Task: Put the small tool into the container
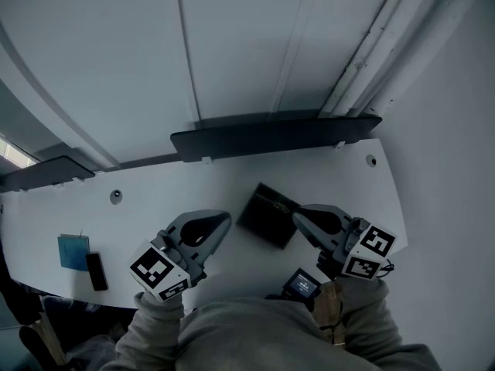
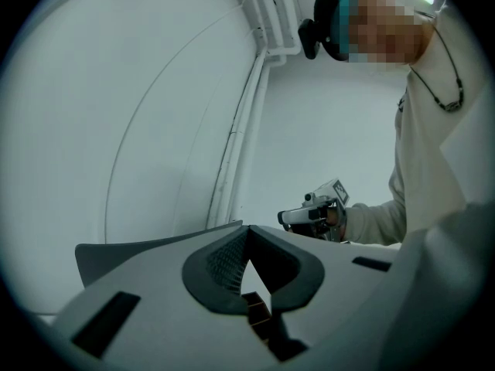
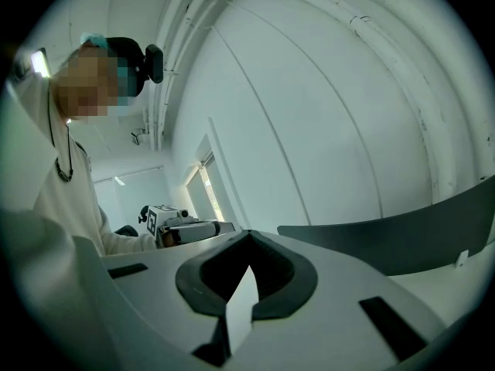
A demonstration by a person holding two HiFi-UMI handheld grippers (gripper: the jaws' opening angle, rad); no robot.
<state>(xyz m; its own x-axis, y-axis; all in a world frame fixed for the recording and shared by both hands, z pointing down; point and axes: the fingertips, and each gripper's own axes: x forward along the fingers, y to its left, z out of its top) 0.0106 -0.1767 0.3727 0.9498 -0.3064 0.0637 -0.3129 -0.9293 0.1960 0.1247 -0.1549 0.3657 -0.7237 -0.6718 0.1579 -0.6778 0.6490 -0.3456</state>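
In the head view a black square container (image 1: 267,216) lies on the white table (image 1: 155,199), between my two grippers. My left gripper (image 1: 224,219) is held just left of it and my right gripper (image 1: 298,216) just right of it, both above the table and pointing away from me. Each has its tips together with nothing between them, as the left gripper view (image 2: 246,232) and the right gripper view (image 3: 247,238) show. A small black bar-shaped tool (image 1: 96,270) lies far left near the table's front edge, well away from both grippers.
A blue card (image 1: 73,251) lies beside the black bar. A dark device with a bluish face (image 1: 300,284) sits at the front edge near my right forearm. Dark shelf-like panels (image 1: 271,134) line the table's back, under a white wall with pipes (image 1: 371,52).
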